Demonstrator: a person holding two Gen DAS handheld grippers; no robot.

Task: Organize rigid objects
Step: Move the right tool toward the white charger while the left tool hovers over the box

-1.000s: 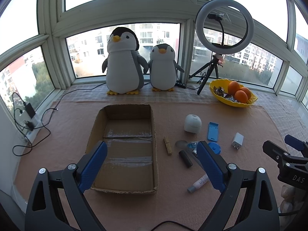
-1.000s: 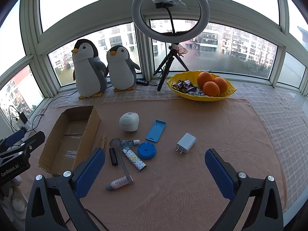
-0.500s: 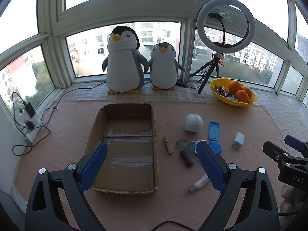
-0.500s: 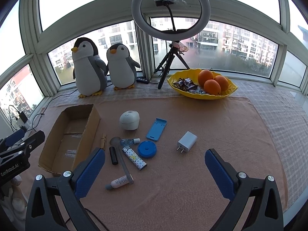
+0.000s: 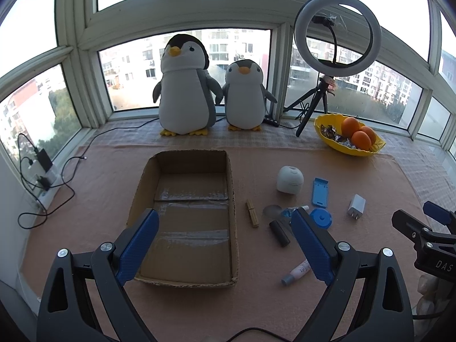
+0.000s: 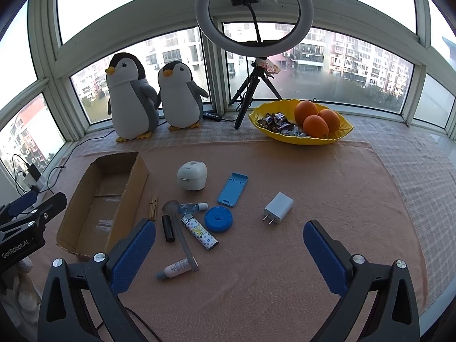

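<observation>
Progress: nothing is packed yet, by my judgement; the cardboard box (image 5: 188, 213) lies empty on the desk (image 6: 313, 176).
Left hand-held gripper (image 5: 223, 245): spread wide, holding nothing, hovering over the box's near end.
Right hand-held gripper (image 6: 229, 252): spread wide, empty, above the loose items.
Items left: white round case (image 6: 191, 175), blue phone stand (image 6: 232, 189), white charger plug (image 6: 278, 207), blue round disc (image 6: 218, 219), patterned lighter (image 6: 199, 232), black tube (image 6: 168, 228), small clear bottle (image 6: 191, 207), pink-white bottle (image 6: 175, 269), clear spoon (image 6: 179, 233), wooden clothespin (image 6: 153, 207).
Location: all lie right of the box, the clothespin just beside its wall.
Likely next: pick one item and drop it in the box.
</observation>
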